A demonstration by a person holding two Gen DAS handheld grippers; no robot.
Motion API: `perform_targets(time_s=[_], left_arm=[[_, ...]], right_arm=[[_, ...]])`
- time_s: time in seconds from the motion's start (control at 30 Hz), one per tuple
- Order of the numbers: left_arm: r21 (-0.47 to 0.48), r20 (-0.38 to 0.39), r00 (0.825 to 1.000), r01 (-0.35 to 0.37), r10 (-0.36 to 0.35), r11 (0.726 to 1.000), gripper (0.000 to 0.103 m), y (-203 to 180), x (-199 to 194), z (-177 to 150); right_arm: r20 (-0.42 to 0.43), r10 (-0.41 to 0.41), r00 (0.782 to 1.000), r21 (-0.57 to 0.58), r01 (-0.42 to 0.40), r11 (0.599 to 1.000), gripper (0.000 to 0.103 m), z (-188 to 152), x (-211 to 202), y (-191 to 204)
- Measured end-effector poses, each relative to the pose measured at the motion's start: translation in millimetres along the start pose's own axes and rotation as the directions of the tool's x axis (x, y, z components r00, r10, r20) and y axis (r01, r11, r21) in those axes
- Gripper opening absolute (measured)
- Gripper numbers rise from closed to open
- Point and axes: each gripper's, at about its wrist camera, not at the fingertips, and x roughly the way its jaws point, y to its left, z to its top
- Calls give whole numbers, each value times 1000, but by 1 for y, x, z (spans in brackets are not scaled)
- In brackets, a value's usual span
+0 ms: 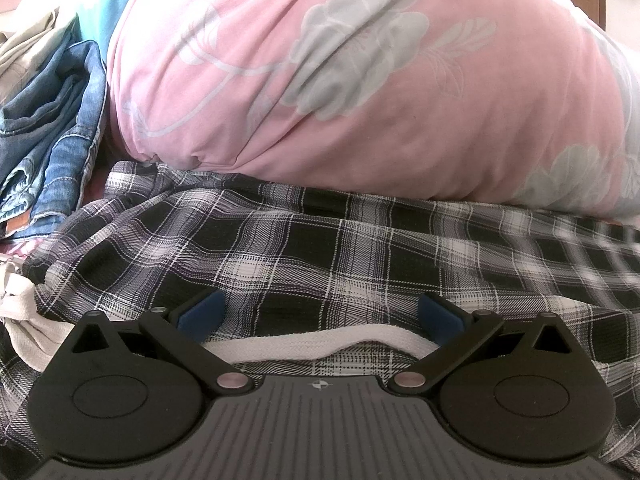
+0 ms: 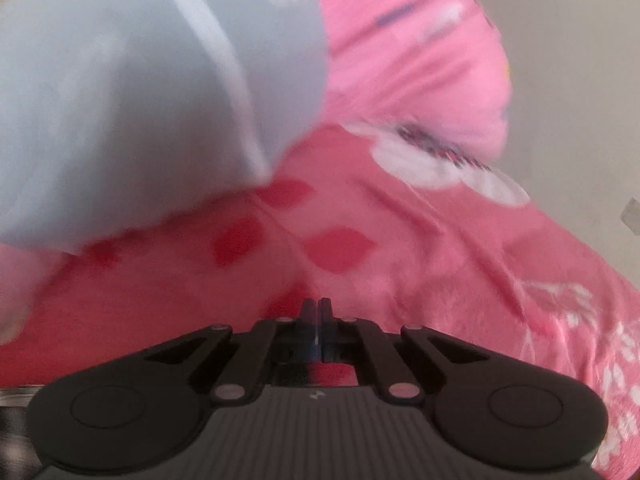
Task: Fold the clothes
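Observation:
A black-and-white plaid garment (image 1: pixel 320 248) lies spread across the bed in the left wrist view. My left gripper (image 1: pixel 320 309) stands open low over it, and its blue pads (image 1: pixel 200 310) are far apart. A white woven drawstring (image 1: pixel 320 342) of the garment runs across between the fingers near their base, and the pads do not press on it. In the blurred right wrist view, my right gripper (image 2: pixel 316 307) is shut above a pink sheet with red leaf prints (image 2: pixel 352 248). I see nothing held between its fingers.
A big pink flowered quilt bundle (image 1: pixel 340 80) lies on the plaid garment's far edge. Folded jeans (image 1: pixel 52 120) and beige cloth (image 1: pixel 28 44) are piled at the left. A pale blue bundle (image 2: pixel 140 100) and a pink printed pillow (image 2: pixel 420 60) lie beyond the right gripper.

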Motion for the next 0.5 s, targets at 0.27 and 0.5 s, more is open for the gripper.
perform_targets(time_s=[0.27,0.5], left_arm=[[3,-2,1000,0,0,1000,103,-1,0,-1],[2,-2,1000,4,-4,1000,103,0,2,0]], right_arm=[[69,166,984,244,-178,953,13,-7,-83,-78],[-9,279,960,334,-260,906,45,-63,-171,-114]])
